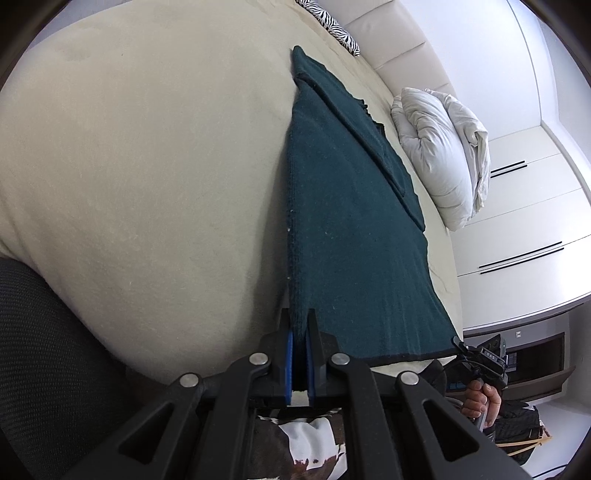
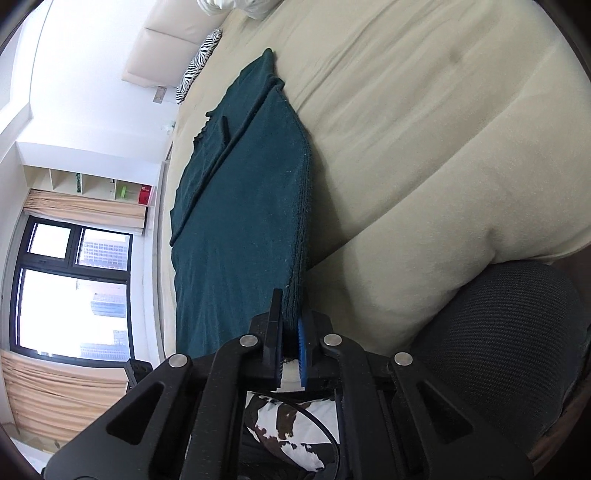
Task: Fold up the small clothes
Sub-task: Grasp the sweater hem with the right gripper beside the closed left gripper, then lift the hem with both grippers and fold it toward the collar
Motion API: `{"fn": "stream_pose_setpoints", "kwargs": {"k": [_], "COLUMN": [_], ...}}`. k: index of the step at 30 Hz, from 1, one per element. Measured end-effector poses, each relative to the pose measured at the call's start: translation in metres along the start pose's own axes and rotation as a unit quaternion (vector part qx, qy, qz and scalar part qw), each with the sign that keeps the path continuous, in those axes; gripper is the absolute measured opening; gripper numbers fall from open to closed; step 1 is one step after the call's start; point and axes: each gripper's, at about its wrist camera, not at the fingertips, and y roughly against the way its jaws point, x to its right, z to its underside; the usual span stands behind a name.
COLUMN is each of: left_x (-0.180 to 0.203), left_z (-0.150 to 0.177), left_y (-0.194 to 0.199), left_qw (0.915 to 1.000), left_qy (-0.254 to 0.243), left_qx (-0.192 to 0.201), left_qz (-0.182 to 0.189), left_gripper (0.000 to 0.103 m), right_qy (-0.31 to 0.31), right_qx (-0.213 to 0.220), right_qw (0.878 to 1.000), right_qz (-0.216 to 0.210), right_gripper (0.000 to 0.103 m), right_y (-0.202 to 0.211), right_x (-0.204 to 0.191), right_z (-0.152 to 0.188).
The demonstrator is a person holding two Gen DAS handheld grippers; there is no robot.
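Observation:
A dark teal knitted garment lies stretched lengthwise on a beige bed, with a sleeve folded over its body. My left gripper is shut on one near corner of its hem. My right gripper is shut on the other near corner of the garment, which is pulled taut between them. In the left wrist view the right gripper shows at the far end of the hem, with a hand on its handle.
A white folded duvet and a zebra-print pillow lie at the bed's head. A black mesh chair stands by the bed's near edge. White cupboards are on one side, a window on the other.

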Motion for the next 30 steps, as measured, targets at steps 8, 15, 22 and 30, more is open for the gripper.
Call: {"fn": "stream_pose_setpoints", "kwargs": {"k": [8, 15, 22, 30], "left_x": [0.003, 0.019, 0.036, 0.049], "left_z": [-0.005, -0.023, -0.067, -0.135], "left_y": [0.004, 0.012, 0.017, 0.012], "left_qw": [0.9987, 0.9918, 0.9824, 0.972], "left_qy": [0.02, 0.036, 0.049, 0.064], "left_qx": [0.014, 0.038, 0.071, 0.108], "left_qz": [0.046, 0.116, 0.165, 0.199], "left_gripper": [0.007, 0.006, 0.006, 0.006], "right_qy": [0.023, 0.034, 0.041, 0.046], "right_qx": [0.016, 0.023, 0.057, 0.092], "right_qw": [0.999, 0.998, 0.995, 0.991], "right_qz": [-0.016, -0.039, -0.077, -0.087], "right_gripper": [0.005, 0.005, 0.005, 0.005], "right_y": [0.007, 0.005, 0.005, -0.006], "right_x": [-0.016, -0.04, -0.071, -0.104], "right_z": [0.0, -0.005, -0.031, -0.087]}}
